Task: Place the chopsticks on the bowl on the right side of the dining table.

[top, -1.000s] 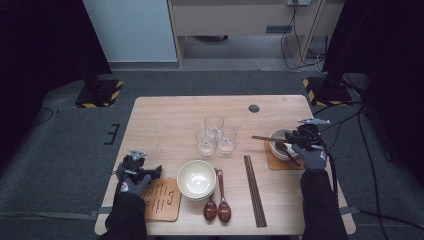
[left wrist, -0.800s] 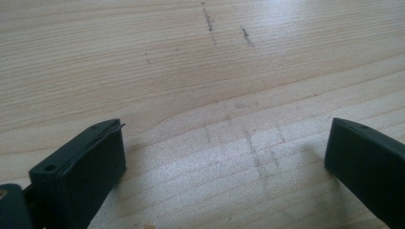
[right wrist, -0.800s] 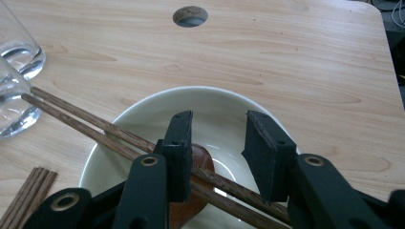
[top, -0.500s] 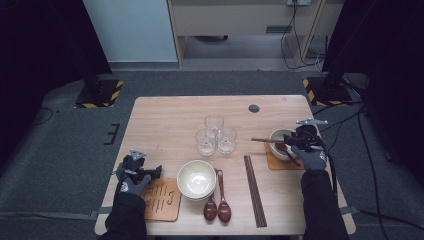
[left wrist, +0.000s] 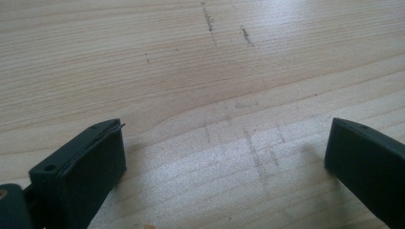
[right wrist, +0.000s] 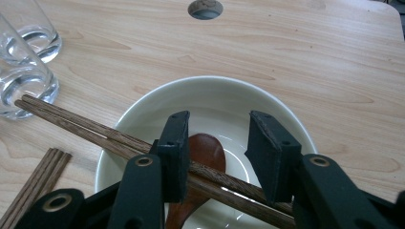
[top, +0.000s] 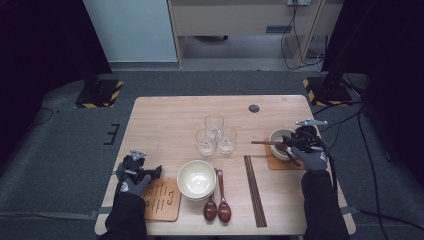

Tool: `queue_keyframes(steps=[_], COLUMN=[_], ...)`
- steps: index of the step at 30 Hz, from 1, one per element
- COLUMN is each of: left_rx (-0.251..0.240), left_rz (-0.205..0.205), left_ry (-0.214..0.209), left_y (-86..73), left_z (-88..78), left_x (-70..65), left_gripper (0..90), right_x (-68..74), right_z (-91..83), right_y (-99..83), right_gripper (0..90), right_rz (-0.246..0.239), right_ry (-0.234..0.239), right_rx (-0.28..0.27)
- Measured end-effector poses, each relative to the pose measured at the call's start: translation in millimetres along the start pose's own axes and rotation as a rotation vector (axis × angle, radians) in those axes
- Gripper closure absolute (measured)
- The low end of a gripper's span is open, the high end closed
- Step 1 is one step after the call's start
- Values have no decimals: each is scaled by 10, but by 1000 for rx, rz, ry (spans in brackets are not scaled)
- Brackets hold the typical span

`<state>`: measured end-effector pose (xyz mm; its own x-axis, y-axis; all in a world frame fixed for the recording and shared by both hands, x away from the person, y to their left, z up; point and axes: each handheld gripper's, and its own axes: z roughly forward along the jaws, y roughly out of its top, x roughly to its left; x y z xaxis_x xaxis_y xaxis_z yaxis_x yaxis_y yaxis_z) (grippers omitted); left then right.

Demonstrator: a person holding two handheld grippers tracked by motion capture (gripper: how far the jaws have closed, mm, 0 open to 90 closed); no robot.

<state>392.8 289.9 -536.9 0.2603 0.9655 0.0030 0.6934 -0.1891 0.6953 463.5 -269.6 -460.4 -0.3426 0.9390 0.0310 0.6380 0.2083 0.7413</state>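
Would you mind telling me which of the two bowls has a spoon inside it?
The bowl on the mat at the table's right side, by the right tongs; chopsticks lie across its rim. The bowl near the front edge is empty.

We see the pale wooden worktop (top: 165,125) evenly lit from above, while the room around it is very dark. The high view is soft and a little grainy. In the left gripper view, the black tool (left wrist: 224,162) casts soft shadows and looks slightly blurred.

On the tabletop (top: 165,120), the right gripper (top: 291,146) sits over a bowl (top: 279,138) at 3 o'clock; chopsticks (top: 261,143) jut toward 9.
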Motion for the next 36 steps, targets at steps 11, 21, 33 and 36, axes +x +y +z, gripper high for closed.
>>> queue_keyframes(steps=[11,21,33,36], left_rx=[0,0,0,0], left_rz=[0,0,0,0], left_ry=[0,0,0,0], left_y=[0,0,0,0], left_z=[0,0,0,0], left_x=[0,0,0,0], left_gripper=[0,0,0,0], right_x=[-32,-69,-142,-170], right_z=[-264,-377,-372,-380], right_y=[-34,-182,-275,-282], right_gripper=[571,558,539,538], right_rz=[22,64,97,105], right_ry=[2,11,-15,-22], right_rx=[-64,-72,-43,-44])
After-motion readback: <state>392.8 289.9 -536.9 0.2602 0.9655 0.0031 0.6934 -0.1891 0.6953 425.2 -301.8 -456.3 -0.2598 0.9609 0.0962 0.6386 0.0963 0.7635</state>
